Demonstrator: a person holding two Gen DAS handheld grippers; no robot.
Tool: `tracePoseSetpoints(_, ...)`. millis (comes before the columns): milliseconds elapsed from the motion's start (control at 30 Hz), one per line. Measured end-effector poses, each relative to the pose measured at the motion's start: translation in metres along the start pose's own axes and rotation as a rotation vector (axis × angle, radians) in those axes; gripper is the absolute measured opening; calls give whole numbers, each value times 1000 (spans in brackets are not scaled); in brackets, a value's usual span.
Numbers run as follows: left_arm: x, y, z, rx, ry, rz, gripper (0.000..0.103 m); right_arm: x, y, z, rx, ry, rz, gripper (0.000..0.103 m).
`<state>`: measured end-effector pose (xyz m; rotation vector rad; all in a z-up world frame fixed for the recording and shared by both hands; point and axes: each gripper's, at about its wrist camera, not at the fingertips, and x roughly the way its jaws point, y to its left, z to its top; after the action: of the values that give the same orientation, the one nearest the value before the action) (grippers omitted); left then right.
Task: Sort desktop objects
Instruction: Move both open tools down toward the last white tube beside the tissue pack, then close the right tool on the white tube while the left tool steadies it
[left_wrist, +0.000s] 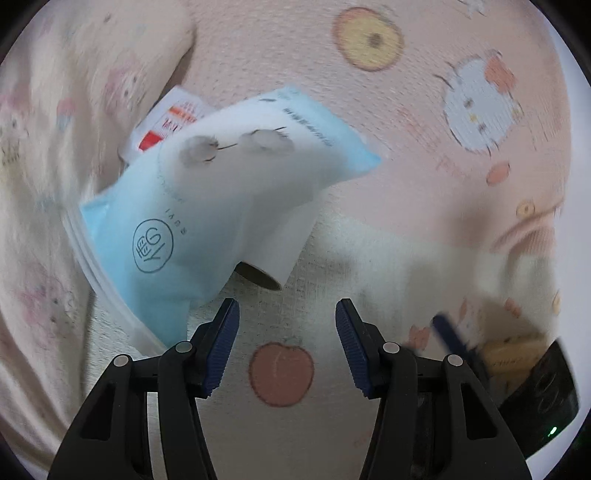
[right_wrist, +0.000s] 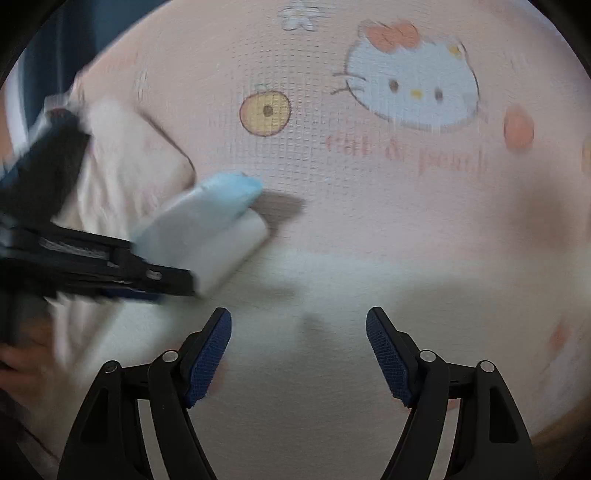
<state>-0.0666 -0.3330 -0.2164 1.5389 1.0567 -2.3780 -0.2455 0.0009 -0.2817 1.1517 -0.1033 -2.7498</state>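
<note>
Pink cartoon-print cloth (right_wrist: 369, 206) covers the surface under us, probably bedding, not a counter, with a pillow (left_wrist: 55, 147) at its left side. We are between picks, we judge: both tools are empty. Our left hand-held gripper (left_wrist: 287, 343) has its fingers apart, just short of a blue-and-white tissue pack (left_wrist: 221, 184) that lies over a paper roll (left_wrist: 280, 251) and a red-and-white packet (left_wrist: 166, 118). Our right hand-held gripper (right_wrist: 298, 354), also spread, hovers over bare cloth. Next we would ease the left one forward around the pack's near end.
</note>
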Motion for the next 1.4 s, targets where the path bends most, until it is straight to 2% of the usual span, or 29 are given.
tracePoseSetpoints(67, 1, 0, 4, -13, -12, 12, 59, 9, 4, -1, -18, 41, -7, 76)
tracePoseSetpoints(133, 1, -4, 9, 5, -34, 46, 60, 13, 8, -5, -54, 38, -21, 76)
tracePoseSetpoints(267, 0, -24, 11, 126, -43, 168, 61, 22, 4, -12, -15, 81, -6, 76)
tracePoseSetpoints(333, 5, -30, 7, 178, -31, 189, 61, 24, 0, -16, 11, 92, 1, 76)
tracePoseSetpoints(400, 15, -32, 8, 186, -15, 208, 61, 23, -2, -18, 17, 90, 7, 76)
tracePoseSetpoints(533, 28, -23, 12, 81, 10, 146, 61, 20, -2, -18, 16, 83, 17, 76)
tracePoseSetpoints(633, 33, -10, 14, -59, 19, 41, 59, 22, 0, -17, 22, 89, 29, 76)
tracePoseSetpoints(700, 36, -7, 13, -103, 34, 7, 58, 20, 1, -18, 18, 91, 28, 76)
tracePoseSetpoints(833, 38, -14, 1, -69, 56, -48, 53, 21, -2, -20, 46, 100, 35, 76)
tracePoseSetpoints(967, 43, -27, -22, -17, 96, -92, 52, 21, -7, -23, 78, 108, 52, 76)
tracePoseSetpoints(1233, 51, -27, -52, -74, 171, -219, 52, 19, -14, -27, 162, 108, 131, 76)
tracePoseSetpoints(1400, 49, -23, -67, -66, 148, -242, 52, 18, -16, -32, 169, 123, 197, 70)
